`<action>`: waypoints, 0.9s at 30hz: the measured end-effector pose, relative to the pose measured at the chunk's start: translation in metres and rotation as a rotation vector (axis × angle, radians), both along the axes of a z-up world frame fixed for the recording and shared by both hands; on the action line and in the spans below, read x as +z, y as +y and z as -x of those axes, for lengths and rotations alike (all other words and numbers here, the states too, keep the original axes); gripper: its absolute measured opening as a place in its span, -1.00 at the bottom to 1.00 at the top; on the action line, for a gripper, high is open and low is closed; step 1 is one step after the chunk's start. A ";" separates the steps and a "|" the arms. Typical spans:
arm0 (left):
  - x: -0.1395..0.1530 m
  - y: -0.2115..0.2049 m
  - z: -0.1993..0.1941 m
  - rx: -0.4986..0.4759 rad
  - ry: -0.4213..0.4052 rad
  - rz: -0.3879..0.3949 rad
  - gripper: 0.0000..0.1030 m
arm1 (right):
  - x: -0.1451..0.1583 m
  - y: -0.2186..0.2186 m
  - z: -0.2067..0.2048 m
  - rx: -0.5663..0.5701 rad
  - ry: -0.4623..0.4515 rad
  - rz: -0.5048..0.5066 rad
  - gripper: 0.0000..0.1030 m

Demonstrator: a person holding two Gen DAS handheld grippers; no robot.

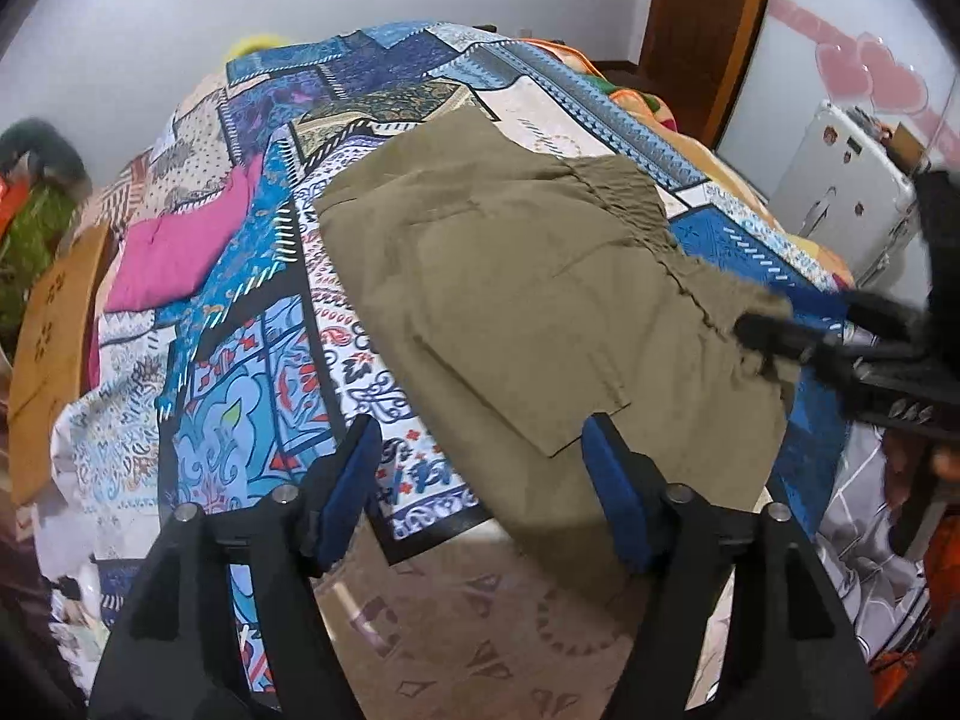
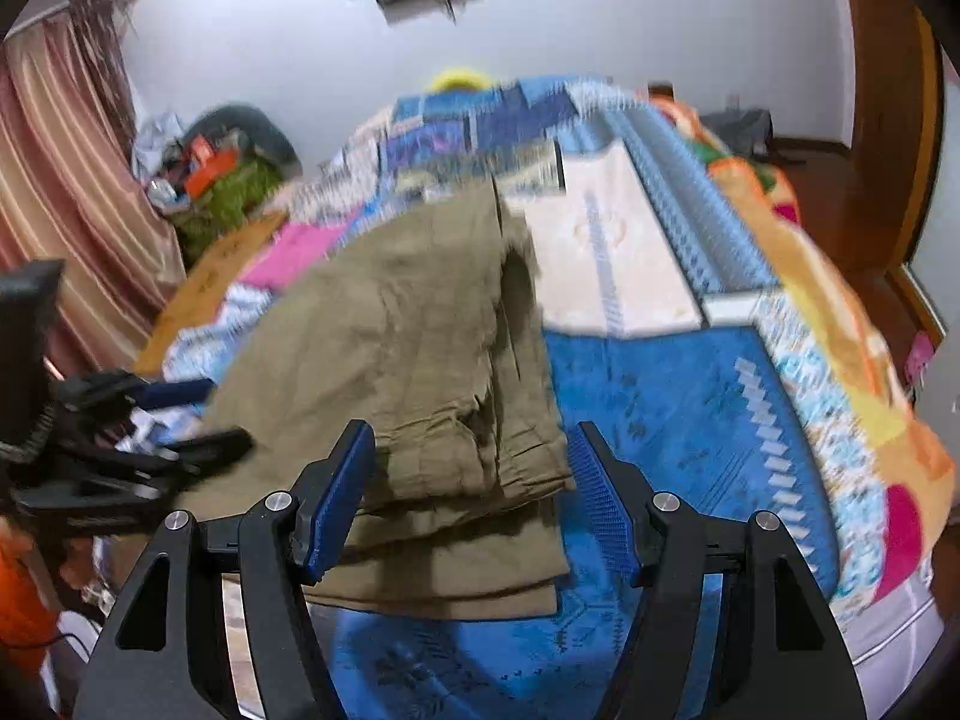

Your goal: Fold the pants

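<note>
Pants, olive, lie folded on patchwork bedspread, waistband edge toward blue panel. Left gripper wide, empty, over pants' near hem. Right gripper wide, empty, straddling waistband corner.

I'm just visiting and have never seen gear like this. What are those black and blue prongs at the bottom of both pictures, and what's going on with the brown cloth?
No robot here: a person holds a hand tool with two jaws in each hand, and each tool carries a wide-angle camera looking along its jaws. One picture comes from the left gripper, the other from the right gripper. Both stand open and hold nothing. Olive pants, partly folded, lie on a patchwork bedspread. A pink cloth lies beside them.
</note>
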State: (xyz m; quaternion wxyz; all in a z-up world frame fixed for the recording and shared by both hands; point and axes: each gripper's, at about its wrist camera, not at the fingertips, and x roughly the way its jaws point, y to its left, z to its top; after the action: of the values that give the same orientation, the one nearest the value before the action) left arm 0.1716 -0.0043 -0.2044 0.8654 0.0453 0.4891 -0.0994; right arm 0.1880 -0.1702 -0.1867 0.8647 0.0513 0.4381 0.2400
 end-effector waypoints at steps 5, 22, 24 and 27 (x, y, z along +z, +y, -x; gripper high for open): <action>0.025 0.024 -0.013 0.062 -0.056 0.045 0.35 | -0.008 -0.011 0.002 -0.017 0.044 -0.044 0.25; -0.020 0.076 -0.172 0.148 0.092 0.087 0.24 | -0.004 -0.018 0.009 -0.023 0.041 -0.035 0.26; -0.037 0.074 -0.184 0.117 0.160 0.123 0.24 | -0.005 -0.018 0.008 -0.019 0.044 -0.034 0.27; -0.047 0.074 -0.189 0.128 0.160 0.162 0.20 | -0.006 -0.019 0.006 -0.022 0.045 -0.032 0.28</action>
State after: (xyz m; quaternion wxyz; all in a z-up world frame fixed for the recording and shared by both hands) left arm 0.3609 0.0697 -0.2516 0.8290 -0.0641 0.5488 -0.0867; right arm 0.1820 -0.1894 -0.1929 0.8563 0.0754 0.4529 0.2365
